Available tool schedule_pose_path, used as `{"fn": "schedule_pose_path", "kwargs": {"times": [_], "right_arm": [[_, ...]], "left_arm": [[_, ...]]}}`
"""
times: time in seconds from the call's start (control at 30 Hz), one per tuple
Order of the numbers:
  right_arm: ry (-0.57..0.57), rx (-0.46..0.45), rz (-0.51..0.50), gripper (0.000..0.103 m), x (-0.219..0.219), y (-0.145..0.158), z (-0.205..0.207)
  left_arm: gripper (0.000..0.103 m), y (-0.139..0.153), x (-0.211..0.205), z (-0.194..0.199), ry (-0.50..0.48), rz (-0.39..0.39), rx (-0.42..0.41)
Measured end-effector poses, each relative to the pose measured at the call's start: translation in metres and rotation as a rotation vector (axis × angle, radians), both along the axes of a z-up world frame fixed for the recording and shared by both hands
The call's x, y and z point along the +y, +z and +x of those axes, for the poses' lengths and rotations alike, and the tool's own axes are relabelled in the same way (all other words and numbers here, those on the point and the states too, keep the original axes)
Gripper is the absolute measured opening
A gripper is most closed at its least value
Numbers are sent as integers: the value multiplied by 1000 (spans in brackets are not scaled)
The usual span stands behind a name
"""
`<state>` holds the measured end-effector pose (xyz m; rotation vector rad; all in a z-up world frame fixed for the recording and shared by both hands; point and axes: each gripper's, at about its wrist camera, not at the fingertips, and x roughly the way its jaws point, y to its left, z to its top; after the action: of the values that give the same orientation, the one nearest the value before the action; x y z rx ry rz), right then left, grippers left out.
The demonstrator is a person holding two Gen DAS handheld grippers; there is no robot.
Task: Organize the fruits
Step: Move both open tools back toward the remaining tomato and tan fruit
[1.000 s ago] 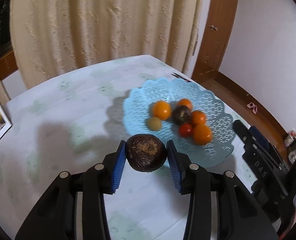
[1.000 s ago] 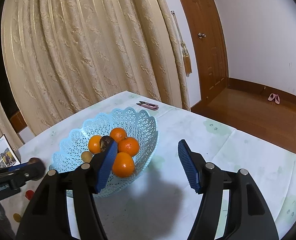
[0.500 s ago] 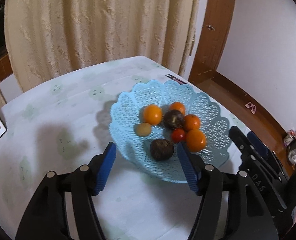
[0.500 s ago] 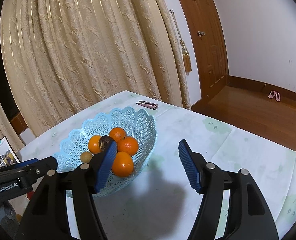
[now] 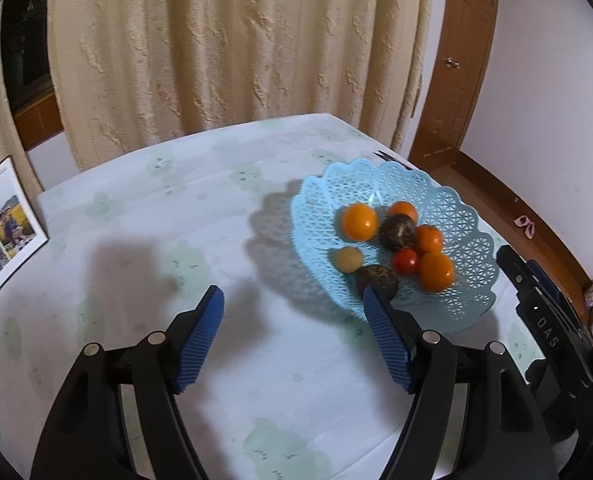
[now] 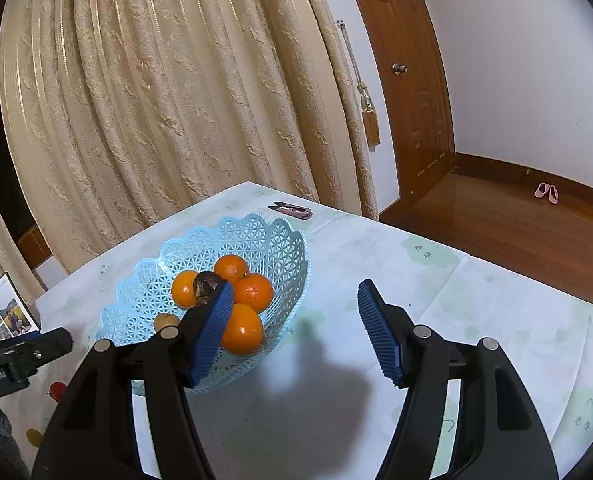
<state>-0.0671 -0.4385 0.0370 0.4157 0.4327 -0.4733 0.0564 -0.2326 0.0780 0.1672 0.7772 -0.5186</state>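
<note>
A light blue lattice basket (image 5: 468, 216) stands on the table and holds several oranges, a red tomato (image 5: 405, 260), a small yellowish fruit (image 5: 348, 259) and two dark round fruits. One dark fruit (image 5: 376, 278) lies at the basket's near side, just beyond my left gripper's right fingertip. My left gripper (image 5: 293, 294) hangs over bare tablecloth left of the basket, its jaws opening with nothing between them. My right gripper (image 6: 295, 286) is open and empty beside the basket (image 6: 256, 236), its left finger in front of the oranges (image 6: 252, 292).
A photo calendar (image 5: 4, 216) stands at the table's left edge. Pink snips (image 6: 292, 211) lie behind the basket. A small red fruit (image 6: 57, 390) sits on the cloth at the near left. Curtains hang behind the table; wooden floor lies off to the right.
My left gripper let go of the dark fruit, which now lies in the basket. Its jaws spread wide and it drew back leftward. The right gripper has not moved.
</note>
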Motion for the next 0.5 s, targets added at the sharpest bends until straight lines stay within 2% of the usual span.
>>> {"fn": "schedule_pose_path", "kwargs": {"times": [0.13,0.37,0.5], "right_arm": [[-2,-5,-5,77,1,0,-1],[-4,-4,-7,77,0,-1,-1],[-9,2,-5,77,1,-1,0]], "left_arm": [[80,4,13,-2,37,16,-35],[87,5,36,-5,92,54,-83],[87,6,51,-7,119,57,-90]]}}
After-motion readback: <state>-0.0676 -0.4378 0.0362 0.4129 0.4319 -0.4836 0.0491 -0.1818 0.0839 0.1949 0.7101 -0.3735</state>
